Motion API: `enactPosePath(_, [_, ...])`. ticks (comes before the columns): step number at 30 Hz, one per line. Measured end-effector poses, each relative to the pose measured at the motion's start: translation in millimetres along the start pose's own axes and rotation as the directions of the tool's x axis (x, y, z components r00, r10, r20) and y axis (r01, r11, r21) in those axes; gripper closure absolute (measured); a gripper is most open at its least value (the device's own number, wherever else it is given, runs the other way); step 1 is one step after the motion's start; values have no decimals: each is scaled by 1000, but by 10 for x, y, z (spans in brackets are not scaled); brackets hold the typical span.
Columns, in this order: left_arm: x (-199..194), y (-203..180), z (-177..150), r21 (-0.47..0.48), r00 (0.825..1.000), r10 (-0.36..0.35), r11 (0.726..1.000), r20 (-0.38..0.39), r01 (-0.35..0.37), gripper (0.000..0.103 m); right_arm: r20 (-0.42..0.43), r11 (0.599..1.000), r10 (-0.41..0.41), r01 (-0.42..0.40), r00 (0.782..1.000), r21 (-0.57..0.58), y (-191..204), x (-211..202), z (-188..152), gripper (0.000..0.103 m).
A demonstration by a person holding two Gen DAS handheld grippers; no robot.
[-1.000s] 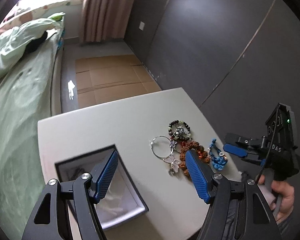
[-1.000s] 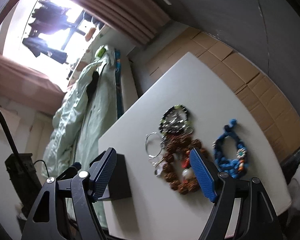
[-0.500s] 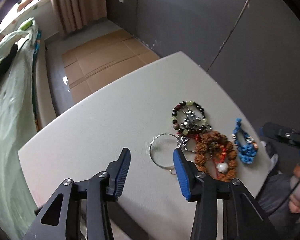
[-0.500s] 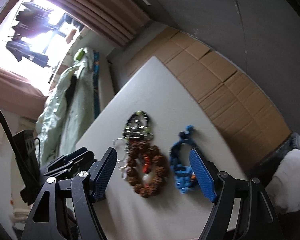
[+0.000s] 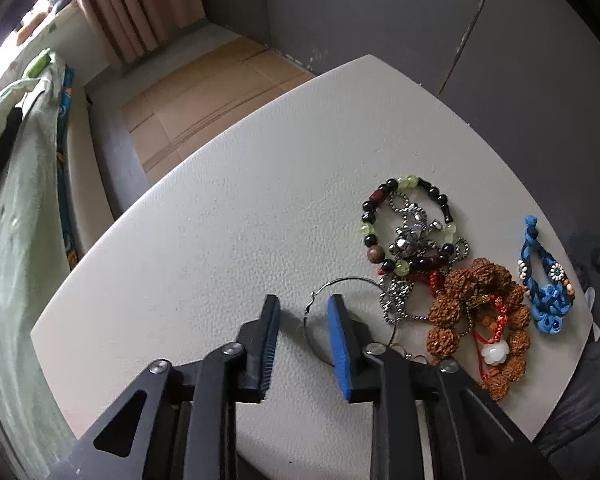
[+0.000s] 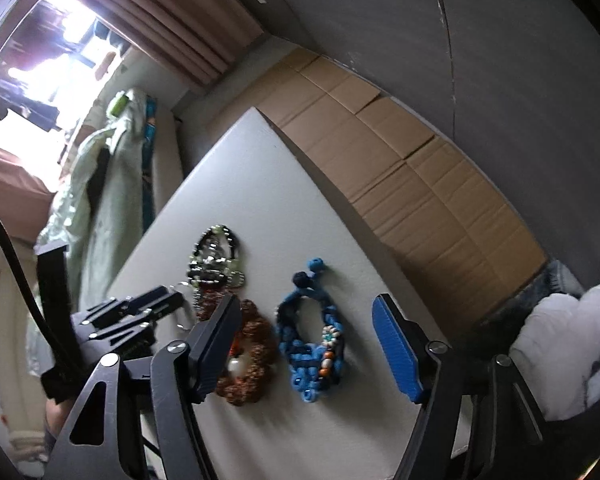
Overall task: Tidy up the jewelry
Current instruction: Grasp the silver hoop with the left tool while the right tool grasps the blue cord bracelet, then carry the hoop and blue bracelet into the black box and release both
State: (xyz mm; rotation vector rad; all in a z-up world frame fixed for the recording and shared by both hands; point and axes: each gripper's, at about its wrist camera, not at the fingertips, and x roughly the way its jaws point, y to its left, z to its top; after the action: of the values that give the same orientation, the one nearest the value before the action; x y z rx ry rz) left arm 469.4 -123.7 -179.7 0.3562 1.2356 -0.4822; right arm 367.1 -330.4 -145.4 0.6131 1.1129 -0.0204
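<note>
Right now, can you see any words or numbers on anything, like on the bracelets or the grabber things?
None: no words, numbers or signs can be read in either view.
The blue braided bracelet, the brown seed bracelet and the beaded bracelet carry only beads and charms.
The left gripper and right gripper show plain ribbed pads, no lettering.

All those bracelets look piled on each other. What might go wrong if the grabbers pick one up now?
The thin wire hoop that the left gripper straddles touches the ball chain, so lifting it may drag the chain and the black-and-green bead bracelet along. The hoop is slim and could slip from the pads. The blue braided bracelet, between the right gripper's open fingers, lies near the table edge and might be knocked off.
</note>
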Motion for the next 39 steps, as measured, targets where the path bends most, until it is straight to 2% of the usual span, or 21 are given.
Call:
enactPosePath(1, [-2, 5, 3, 3, 1000, -1, 1000, 1, 1, 94, -5, 1000, -20, 20, 1000, -8, 14, 19, -1, 43])
enactPosePath(3, [-7, -16, -14, 10, 1000, -6, 1000, 4, 6, 100, -22, 998, -51, 51, 998, -26, 36, 66, -11, 52])
enactPosePath(8, [-52, -7, -70, -10, 998, -42, 999, 35, 42, 101, -57, 985, -135, 128, 989, -112, 138, 176, -51, 56])
enactPosePath(11, [-136, 41, -86, -32, 995, -73, 997, 61, 75, 101, -42, 969, -184, 175, 982, -172, 201, 189, -84, 59])
enactPosePath(14, [-257, 37, -99, -35, 993, -74, 996, 88, 77, 101, -22, 949, -237, 226, 971, -218, 255, 198, -120, 65])
enactPosePath(16, [-347, 36, -125, -41, 991, -84, 995, 105, 89, 101, -43, 947, -230, 213, 972, -240, 288, 236, -138, 89])
enactPosePath(19, [-480, 51, -171, -60, 987, -90, 993, 135, 99, 101, -39, 931, -243, 222, 969, -291, 357, 263, -170, 90])
enactPosePath(24, [-735, 204, -252, -103, 977, -87, 989, 192, 108, 101, 7, 925, -186, 178, 982, -336, 427, 138, -217, 92])
enactPosePath(29, [-1011, 418, -444, -160, 967, -72, 981, 244, 113, 101, 43, 946, -81, 90, 996, -310, 394, -71, -217, 92])
enactPosePath(34, [-1220, 617, -695, -220, 960, -40, 970, 278, 104, 101, 73, 951, 5, 18, 997, -309, 497, -186, -276, 92])
enactPosePath(39, [-1311, 722, -982, -262, 959, -3, 962, 282, 80, 101, 94, 950, 95, -62, 991, -305, 627, -283, -310, 92])
